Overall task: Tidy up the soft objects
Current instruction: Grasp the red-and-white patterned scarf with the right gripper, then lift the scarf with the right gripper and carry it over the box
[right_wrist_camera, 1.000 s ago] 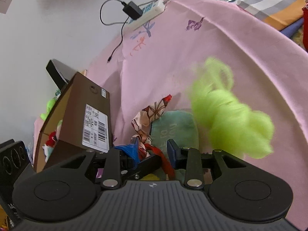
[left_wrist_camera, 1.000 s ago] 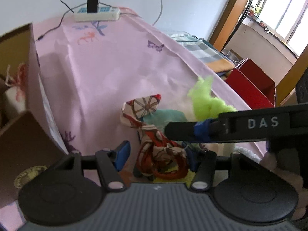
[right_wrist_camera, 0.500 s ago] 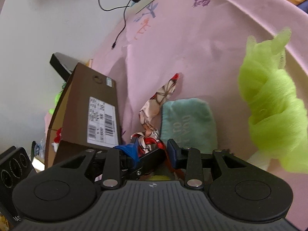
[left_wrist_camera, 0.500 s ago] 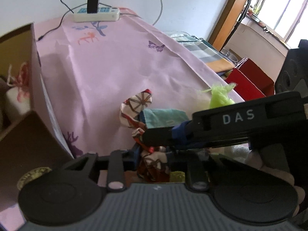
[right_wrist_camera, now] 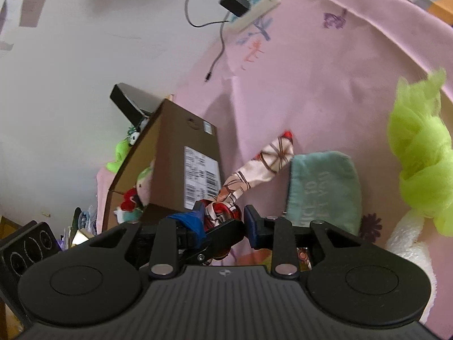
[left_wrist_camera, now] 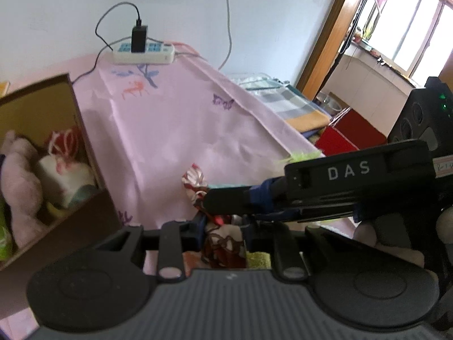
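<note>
Fingers of the left gripper (left_wrist_camera: 222, 233) are pinched tight on a patterned scarf (left_wrist_camera: 223, 243), white with red and brown print, gripped at its bunched lower end while its free tip rises just beyond them. The right gripper (right_wrist_camera: 223, 221) reaches across from the right, its fingers closing around the same scarf's knotted middle; one finger of the left gripper sits in the gap too, and whether the right pads yet press the fabric cannot be told. All this happens near the front edge of a bench covered in a pink cloth (left_wrist_camera: 175, 124). A folded teal towel (right_wrist_camera: 322, 187) lies flat just right of the scarf, and a bright green mesh puff (right_wrist_camera: 419, 153) sits further right, toward the right edge. At the left edge stands an open cardboard box (right_wrist_camera: 181, 153) holding plush toys (left_wrist_camera: 19, 187). A white power strip (left_wrist_camera: 143, 53) rests at the far edge against the wall.
</note>
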A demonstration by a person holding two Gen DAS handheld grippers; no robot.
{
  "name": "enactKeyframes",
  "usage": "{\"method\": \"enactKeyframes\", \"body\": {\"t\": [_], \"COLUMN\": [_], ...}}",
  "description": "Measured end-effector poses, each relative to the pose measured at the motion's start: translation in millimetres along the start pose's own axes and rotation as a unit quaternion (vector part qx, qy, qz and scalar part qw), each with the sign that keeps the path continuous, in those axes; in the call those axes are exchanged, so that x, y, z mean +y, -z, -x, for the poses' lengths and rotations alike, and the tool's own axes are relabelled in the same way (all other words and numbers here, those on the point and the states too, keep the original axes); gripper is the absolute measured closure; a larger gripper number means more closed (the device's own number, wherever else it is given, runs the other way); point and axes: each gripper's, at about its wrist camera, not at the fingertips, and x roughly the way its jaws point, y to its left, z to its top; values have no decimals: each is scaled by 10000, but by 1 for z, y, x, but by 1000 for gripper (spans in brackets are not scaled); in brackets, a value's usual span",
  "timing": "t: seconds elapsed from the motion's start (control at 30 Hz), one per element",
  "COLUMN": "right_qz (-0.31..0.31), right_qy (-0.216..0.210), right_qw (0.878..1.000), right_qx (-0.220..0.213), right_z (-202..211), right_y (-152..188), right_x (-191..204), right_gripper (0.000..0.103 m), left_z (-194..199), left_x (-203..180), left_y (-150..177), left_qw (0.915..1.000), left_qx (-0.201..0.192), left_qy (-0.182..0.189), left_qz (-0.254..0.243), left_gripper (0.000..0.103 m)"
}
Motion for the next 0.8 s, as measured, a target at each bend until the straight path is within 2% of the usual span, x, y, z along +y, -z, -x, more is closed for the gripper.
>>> {"method": "enactKeyframes", "body": {"t": [0.47,0.8], "right_qz": [741,1242], "right_qy": [-335,-807], "right_qw": [9964,9883], "right_qx": [-221,-374], "right_z": [6,-9], "right_y": [-13,-31], "right_x": [71,124], "right_gripper": [90,90], "left_z": [64,109], "left_x": [17,41], "left_y": [-17,-41], "left_qw": [9969,9889], "left_qx": [-761,-1394], "left_qy": [-181,-505], "left_qz": [64,-9], "left_gripper": [87,87]}}
